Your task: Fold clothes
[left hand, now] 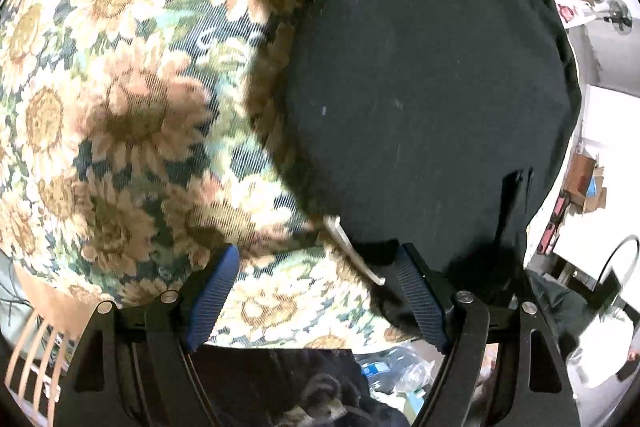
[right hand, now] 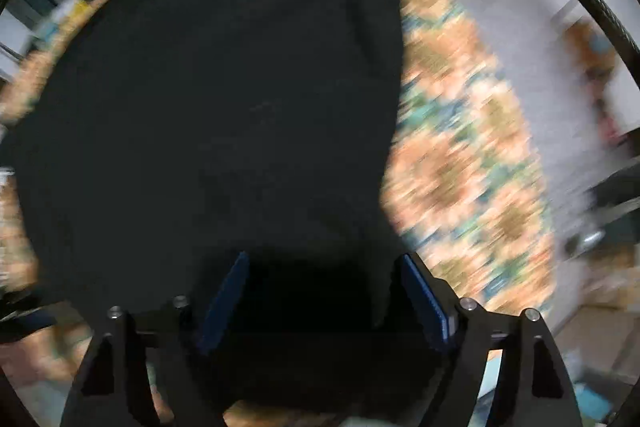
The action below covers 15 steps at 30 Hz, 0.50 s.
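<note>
Both grippers hang over the sunflower-print tablecloth (left hand: pixel 120 107) on the worktop, where a black garment (left hand: pixel 420 67) lies spread flat. The left gripper (left hand: pixel 316 291) has its jaws apart over the garment's near left corner, with only tablecloth and a white tag or label (left hand: pixel 352 251) at the hem between them. The right gripper (right hand: pixel 324 295) also stands with its jaws apart, nothing pinched, above the garment's (right hand: pixel 208 115) near right edge.

The step looks like reaching for the two near corners. To do it well, I'd drop each gripper squarely onto its corner, catch all layers at once, and lift both together so the edge stays straight.

The right view is badly blurred, so I'm unsure of the outline, but the garment's long axis seems to run away from the grippers, its far end at the worktop's far rim.
</note>
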{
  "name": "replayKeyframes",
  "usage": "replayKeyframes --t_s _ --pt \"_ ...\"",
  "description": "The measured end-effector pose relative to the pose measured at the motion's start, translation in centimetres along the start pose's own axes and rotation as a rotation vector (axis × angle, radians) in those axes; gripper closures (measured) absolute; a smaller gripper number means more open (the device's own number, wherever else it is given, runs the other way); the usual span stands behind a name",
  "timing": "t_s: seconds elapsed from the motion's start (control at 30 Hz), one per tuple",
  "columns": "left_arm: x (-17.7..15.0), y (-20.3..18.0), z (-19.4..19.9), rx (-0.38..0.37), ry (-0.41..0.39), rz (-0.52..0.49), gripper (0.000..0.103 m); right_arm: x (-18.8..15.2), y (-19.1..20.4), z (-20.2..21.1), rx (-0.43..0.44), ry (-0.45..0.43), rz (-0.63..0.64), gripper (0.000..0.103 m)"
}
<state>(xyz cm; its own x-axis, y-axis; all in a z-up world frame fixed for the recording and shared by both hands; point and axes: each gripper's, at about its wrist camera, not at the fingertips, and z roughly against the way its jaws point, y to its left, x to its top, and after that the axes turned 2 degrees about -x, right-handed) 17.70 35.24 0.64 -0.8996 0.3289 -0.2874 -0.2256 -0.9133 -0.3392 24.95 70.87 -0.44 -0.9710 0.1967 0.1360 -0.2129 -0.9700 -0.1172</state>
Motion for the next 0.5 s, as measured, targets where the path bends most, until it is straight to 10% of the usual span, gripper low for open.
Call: replayKeyframes --t_s 0.07,0.13,0.23,0.27,0.4,0.5 --pt "-0.7 0.3 0.5 0.014 -0.022 -0.007 0.023 0.3 -0.2 -0.8 -0.108 -0.032 -0.019 0.015" --pt "-1.2 0.5 0.6 0.021 -0.030 -0.004 0.023 0.6 -1.5 -1.8 -0.001 0.025 -0.074 0.015" --pt "-1.8 0.8 0.4 0.008 -0.015 0.007 0.023 -0.2 -4.1 -2.0 0.196 0.080 -0.196 0.080" --pt "-2.0 0.8 0.3 -0.004 -0.006 0.008 0.023 -1.0 -5.3 -1.2 0.206 0.063 -0.254 0.087" --pt "-2.2 0.2 0.4 -0.003 -0.022 0.000 0.023 -5.8 -11.7 3.1 -0.045 -0.066 -0.469 0.087" --pt "-2.0 -0.4 -0.1 -0.012 -0.010 0.002 0.023 -10.0 -15.1 2.1 -0.109 0.066 -0.574 0.071"
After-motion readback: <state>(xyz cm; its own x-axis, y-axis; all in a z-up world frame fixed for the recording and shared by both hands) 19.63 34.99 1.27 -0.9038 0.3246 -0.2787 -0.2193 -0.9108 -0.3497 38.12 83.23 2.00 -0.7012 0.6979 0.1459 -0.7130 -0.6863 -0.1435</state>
